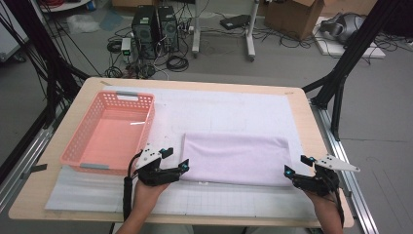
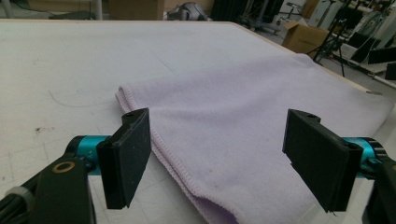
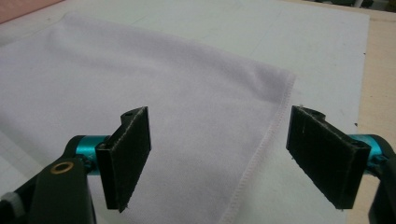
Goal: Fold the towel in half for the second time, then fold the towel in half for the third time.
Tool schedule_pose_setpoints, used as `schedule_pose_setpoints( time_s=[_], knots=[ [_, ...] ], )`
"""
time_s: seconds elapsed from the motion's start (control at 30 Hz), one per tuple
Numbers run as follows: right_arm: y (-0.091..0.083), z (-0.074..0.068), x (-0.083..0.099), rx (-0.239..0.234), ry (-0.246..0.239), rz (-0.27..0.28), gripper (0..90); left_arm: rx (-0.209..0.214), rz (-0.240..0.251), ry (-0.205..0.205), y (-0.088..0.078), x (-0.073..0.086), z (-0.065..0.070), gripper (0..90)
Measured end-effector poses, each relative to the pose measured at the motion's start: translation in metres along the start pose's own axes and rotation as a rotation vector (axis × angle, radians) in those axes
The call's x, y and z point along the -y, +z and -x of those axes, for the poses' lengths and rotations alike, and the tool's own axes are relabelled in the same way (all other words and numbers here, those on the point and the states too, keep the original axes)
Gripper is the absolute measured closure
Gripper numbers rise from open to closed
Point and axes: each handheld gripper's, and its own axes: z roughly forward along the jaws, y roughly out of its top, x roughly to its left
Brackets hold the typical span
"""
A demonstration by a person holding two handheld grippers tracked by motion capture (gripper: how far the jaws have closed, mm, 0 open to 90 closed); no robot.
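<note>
Towel (image 1: 237,159), pale lilac and folded into a flat rectangle, lies on the white mat (image 1: 229,109) at the near middle of the table; my left claw (image 1: 178,160) stands at its near-left corner and my right claw (image 1: 298,165) at its near-right corner, both with jaws apart and nothing pinched, the cloth's hemmed edges lying between the pads but untouched. Risk as I judge it: closing here could catch just the top layer, so the fold peels open or drags askew. Beyond, the pink basket (image 1: 147,117) sits at far left.

My left gripper (image 1: 176,159) and right gripper (image 1: 297,165) flank the folded lilac towel (image 1: 236,158) at lower centre, jaws apart.
</note>
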Motion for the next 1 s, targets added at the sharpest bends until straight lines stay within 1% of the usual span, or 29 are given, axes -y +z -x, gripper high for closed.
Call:
schedule_pose_setpoints(
  time_s=[0.07,0.2,0.33,0.57,0.6,0.63,0.73,0.77,0.9,1.0],
  knots=[
    [0.0019,0.0001,0.0001,-0.002,-0.009,-0.002,20.9,0.004,-0.005,0.000,0.0011,0.0003,0.0010,24.2],
    [0.0037,-0.0009,0.0007,-0.003,-0.008,-0.010,20.9,0.006,-0.015,0.009,0.0031,0.0014,0.0022,24.6],
    [0.0032,-0.0008,0.0005,0.001,-0.008,-0.003,20.9,0.011,-0.029,0.012,0.0048,0.0023,0.0029,24.6],
    [0.0062,-0.0016,-0.0001,-0.002,-0.002,-0.011,20.9,0.010,-0.032,-0.002,0.0031,0.0031,0.0016,25.1],
    [0.0067,-0.0017,-0.0002,-0.002,-0.005,-0.011,20.9,0.015,-0.034,-0.006,0.0037,0.0036,0.0011,25.1],
    [0.0069,-0.0018,0.0000,-0.003,-0.009,-0.014,20.9,0.019,-0.036,-0.017,0.0044,0.0045,0.0011,25.2],
    [0.0075,-0.0015,0.0008,-0.004,-0.009,-0.013,20.9,0.022,-0.049,-0.023,0.0057,0.0063,0.0015,25.5],
    [0.0075,-0.0020,0.0008,-0.004,-0.003,-0.017,21.0,0.020,-0.049,-0.020,0.0057,0.0065,0.0018,25.5],
    [0.0097,-0.0025,0.0014,-0.012,-0.016,-0.029,21.0,0.017,-0.062,-0.024,0.0054,0.0070,0.0027,25.7],
    [0.0094,-0.0031,0.0017,-0.019,-0.013,-0.030,21.0,0.017,-0.078,-0.033,0.0047,0.0087,0.0034,25.7]
  ],
)
